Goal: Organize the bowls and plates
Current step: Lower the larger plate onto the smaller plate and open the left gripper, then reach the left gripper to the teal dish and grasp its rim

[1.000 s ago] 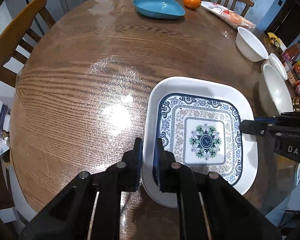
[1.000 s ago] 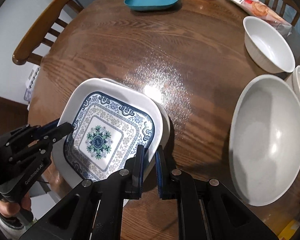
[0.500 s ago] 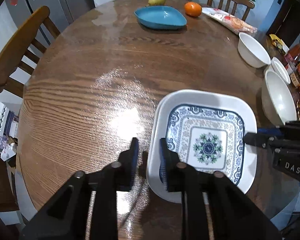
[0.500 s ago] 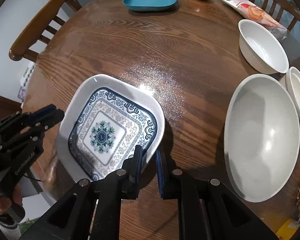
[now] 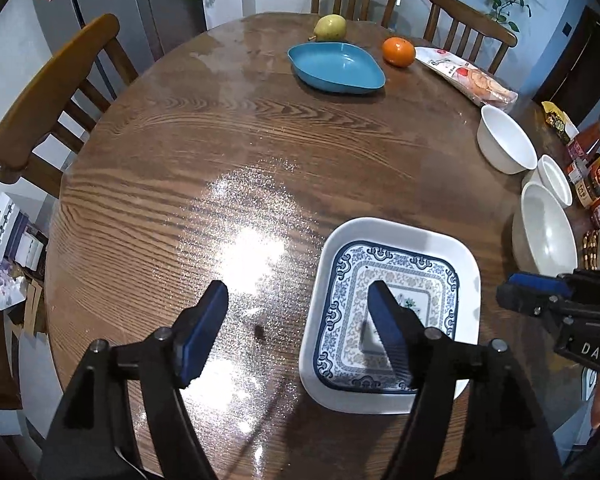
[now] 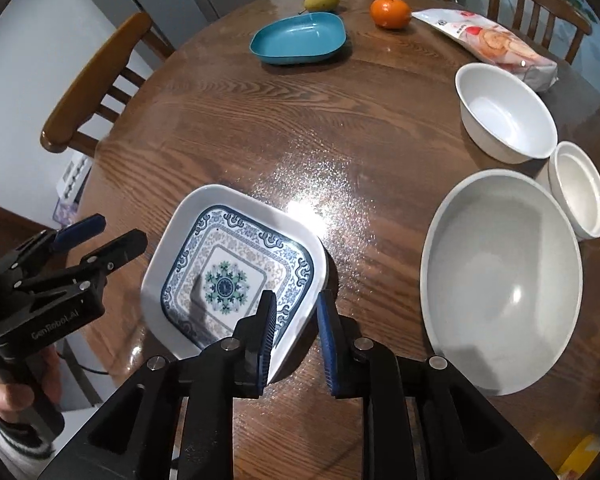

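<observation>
The square plate sits flat on the round wooden table, near its front edge: white rim, dark blue scroll border, and a green and blue medallion at the centre. A second white rim seems to peek out under its right edge in the right wrist view, but whether that is another plate beneath is hard to tell.

The left gripper hangs over the plate's left side with its blue-padded fingers spread wide, holding nothing; one finger is over the table, the other over the plate's pattern. The right gripper has its fingers parted too, straddling the plate's near corner, with no contact that can be confirmed.

Writing: "DAS" shows on the right gripper's body in the left wrist view, and what looks like "GenRobot.AI" on the left gripper's body in the right wrist view.

To the right stand a large white bowl, a small white bowl just beside it, and a medium white bowl further back. Across the table lie a blue dish, a pear, an orange and a snack packet whose print is too small to read. Jars at the far right are cut off.
</observation>
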{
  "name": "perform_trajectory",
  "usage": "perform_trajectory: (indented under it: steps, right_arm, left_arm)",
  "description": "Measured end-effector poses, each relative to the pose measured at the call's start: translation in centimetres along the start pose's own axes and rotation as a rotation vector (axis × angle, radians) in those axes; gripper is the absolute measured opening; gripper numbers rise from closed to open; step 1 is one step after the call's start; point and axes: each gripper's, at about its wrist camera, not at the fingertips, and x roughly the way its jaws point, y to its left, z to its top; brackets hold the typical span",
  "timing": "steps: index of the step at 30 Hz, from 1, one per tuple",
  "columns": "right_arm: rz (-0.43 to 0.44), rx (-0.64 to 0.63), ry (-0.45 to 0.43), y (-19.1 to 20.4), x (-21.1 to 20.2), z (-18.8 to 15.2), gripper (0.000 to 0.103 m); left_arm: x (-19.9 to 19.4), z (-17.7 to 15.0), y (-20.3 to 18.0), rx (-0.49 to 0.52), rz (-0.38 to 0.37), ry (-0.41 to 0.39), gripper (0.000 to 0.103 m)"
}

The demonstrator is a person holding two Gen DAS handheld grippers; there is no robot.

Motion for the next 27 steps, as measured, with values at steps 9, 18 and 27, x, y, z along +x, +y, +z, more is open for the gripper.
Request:
perform_trajectory:
  steps: [9,18,27]
  right_arm:
    - [0.048,0.053,-0.057,-0.4,-1.2,0.2,0.027]
    - [0.084,0.114,-0.136,-1.7,-2.8,0.2,0.048]
    - [0.078,0.115,-0.206,-2.0,-4.1,2.4,0.052]
  left_arm:
    - [-0.4,0.9,-1.3,0.01,0.009,-0.017,0.085]
    - [-0.7,2.3,-2.2,0.021,-0.007,-0.035,0.087]
    - [0.1,6.8,-2.0,0.014,0.009,-0.084,0.087]
